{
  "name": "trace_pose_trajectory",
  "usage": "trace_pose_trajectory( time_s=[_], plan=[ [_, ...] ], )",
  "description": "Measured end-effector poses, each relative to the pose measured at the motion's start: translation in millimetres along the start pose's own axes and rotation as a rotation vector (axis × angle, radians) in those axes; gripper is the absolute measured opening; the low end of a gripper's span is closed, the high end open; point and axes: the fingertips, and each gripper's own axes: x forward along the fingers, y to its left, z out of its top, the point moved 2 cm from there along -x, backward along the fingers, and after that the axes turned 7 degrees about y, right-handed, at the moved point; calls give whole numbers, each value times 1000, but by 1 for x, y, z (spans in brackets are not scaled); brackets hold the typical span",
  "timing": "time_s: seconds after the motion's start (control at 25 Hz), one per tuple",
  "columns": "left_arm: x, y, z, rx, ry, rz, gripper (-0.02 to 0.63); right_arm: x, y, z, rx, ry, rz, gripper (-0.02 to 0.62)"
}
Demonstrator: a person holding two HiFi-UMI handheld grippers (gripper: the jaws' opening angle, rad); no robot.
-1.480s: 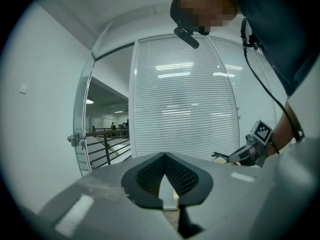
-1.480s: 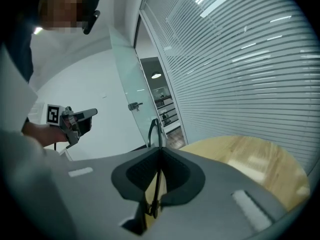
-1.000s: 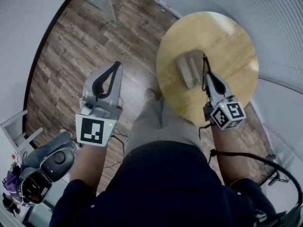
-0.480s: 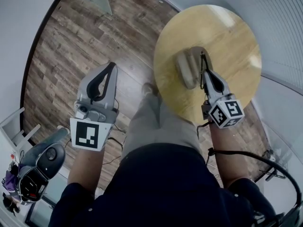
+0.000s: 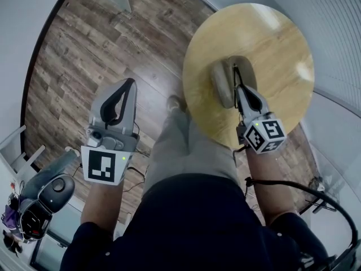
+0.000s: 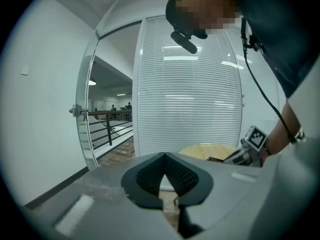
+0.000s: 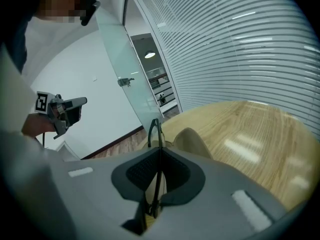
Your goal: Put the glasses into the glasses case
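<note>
The round pale-wood bench fills the 1 o'clock part of the head view, above a dark plank floor. On the bench, toward its 9 o'clock edge, lies the tan soft glasses case, apparently open with its two halves side by side.

The right gripper reaches over the case from 6 o'clock. Its black ribbed fingers are clenched on the thin black-framed glasses, which stand edge-on between them and stick out past the tips toward 12 o'clock. In the right gripper view the case sits just beyond the tips, at 1 o'clock from the frame. I cannot tell whether the glasses touch the case.

The left gripper hangs over the floor, well apart from the bench at its 9 o'clock side. Its fingers are pressed together at the tips with nothing between them.
</note>
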Motion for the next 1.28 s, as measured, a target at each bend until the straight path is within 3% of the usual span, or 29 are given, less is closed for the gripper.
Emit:
trace_pose_trajectory(
  time_s=[0.52,0.84,1.28],
  plan=[
    [-3,15,-22,8,15,12,2,22,0,-11,-3,49,-25,23],
    [0,27,-35,-11,54,21,2,38,-1,-16,-89,106,-86,23],
    [2,32,-36,-37,56,35,2,43,-2,-20,-121,163,-130,23]
  ],
)
